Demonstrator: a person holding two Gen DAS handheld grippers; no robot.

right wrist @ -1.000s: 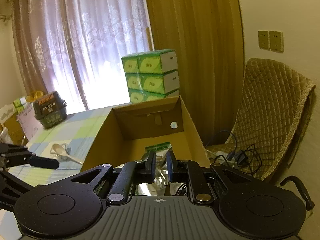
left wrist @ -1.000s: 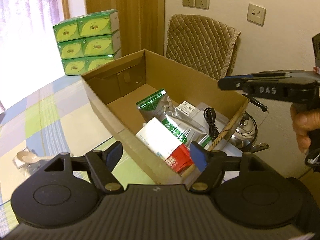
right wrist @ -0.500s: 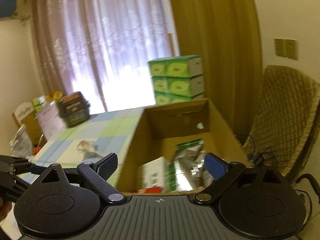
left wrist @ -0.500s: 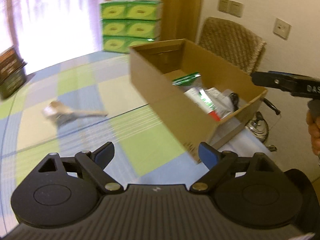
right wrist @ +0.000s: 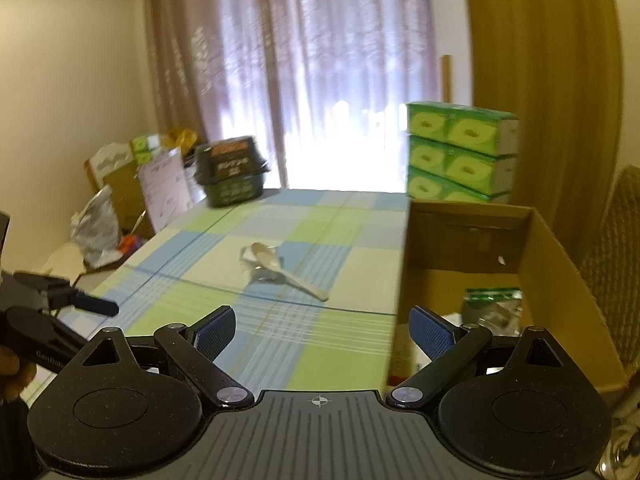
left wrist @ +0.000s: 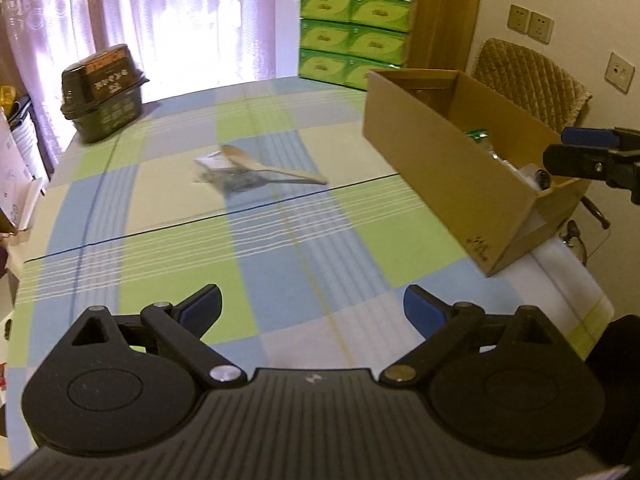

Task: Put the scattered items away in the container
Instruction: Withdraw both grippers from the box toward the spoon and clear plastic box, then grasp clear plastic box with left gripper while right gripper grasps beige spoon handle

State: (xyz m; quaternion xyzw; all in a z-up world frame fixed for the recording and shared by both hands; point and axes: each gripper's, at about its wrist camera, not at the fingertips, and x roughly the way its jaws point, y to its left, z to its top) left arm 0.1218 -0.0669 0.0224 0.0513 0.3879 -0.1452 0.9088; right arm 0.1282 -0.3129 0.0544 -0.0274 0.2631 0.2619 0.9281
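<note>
Wooden spoon [left wrist: 269,165]: lies across a clear packet [left wrist: 224,172], centre of the left wrist view, on the checked tabletop [left wrist: 280,248].
Cardboard box [left wrist: 460,160]: upper right, already holding packets.
Change: right hand-held gripper [right wrist: 320,330] went from clenched to released above the box; left hand-held gripper [left wrist: 312,310], released, swung from the box toward the spoon.
Meaning: one drop looks finished; spoon and packet remain.

Blown-out daylight through the curtains [right wrist: 320,80], dim warm room, slight motion blur, fisheye-bent edges

A home dining room: checked tablecloth [left wrist: 280,240], sheer curtains [right wrist: 320,80], quilted chair [left wrist: 528,76] (stacked tissue boxes [left wrist: 356,36] too).
</note>
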